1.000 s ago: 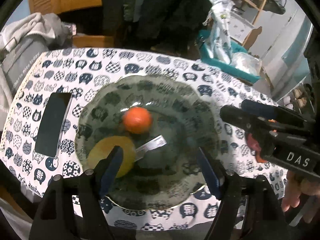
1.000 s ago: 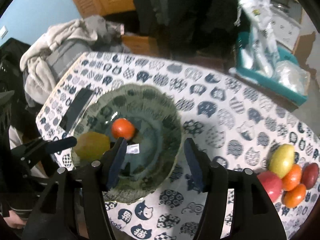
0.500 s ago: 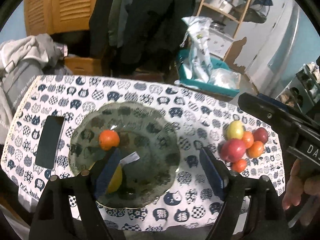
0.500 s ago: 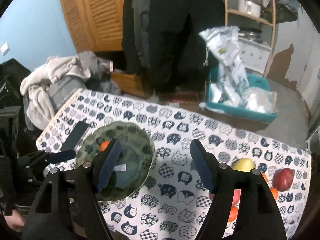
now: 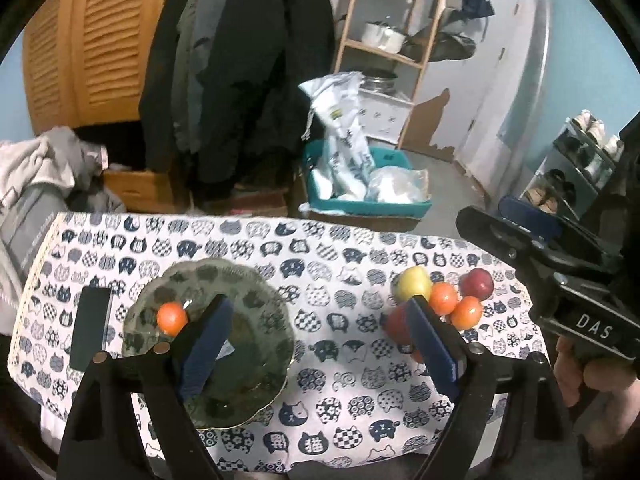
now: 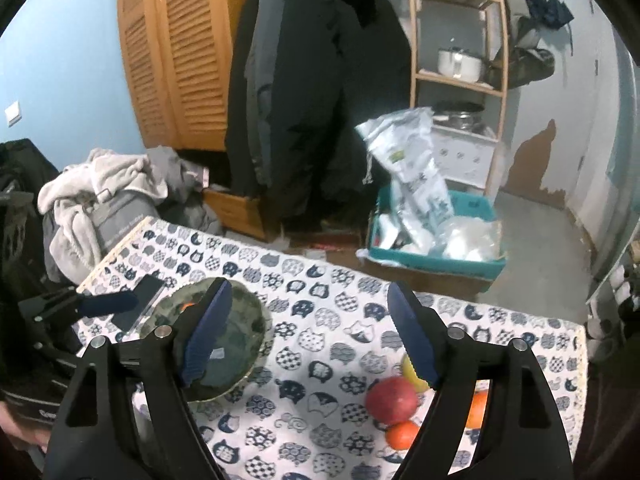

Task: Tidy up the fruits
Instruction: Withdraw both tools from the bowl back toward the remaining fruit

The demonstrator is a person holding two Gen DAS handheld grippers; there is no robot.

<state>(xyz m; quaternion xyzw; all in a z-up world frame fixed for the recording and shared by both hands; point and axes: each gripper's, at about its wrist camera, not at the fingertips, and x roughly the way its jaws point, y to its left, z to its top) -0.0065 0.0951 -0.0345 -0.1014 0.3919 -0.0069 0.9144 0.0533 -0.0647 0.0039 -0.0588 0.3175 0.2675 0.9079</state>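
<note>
— What's on the plate (image 5: 276, 320)?

— It's a dark glass plate with a scalloped rim, lying flat on the left part of the table. One small orange fruit (image 5: 172, 318) sits near its left edge. Anything else on it is hidden.

— And the other fruit?

— All in one tight cluster on the right part of the table, well apart from the plate. A yellow-green apple (image 5: 414, 282) is at the back, a dark red one (image 5: 476, 284) beside it to the right. Two orange fruits (image 5: 454, 306) touch in front of them. A bigger red apple (image 6: 391, 399) lies at the near left, with another small orange one (image 6: 402, 434) just in front.
</note>
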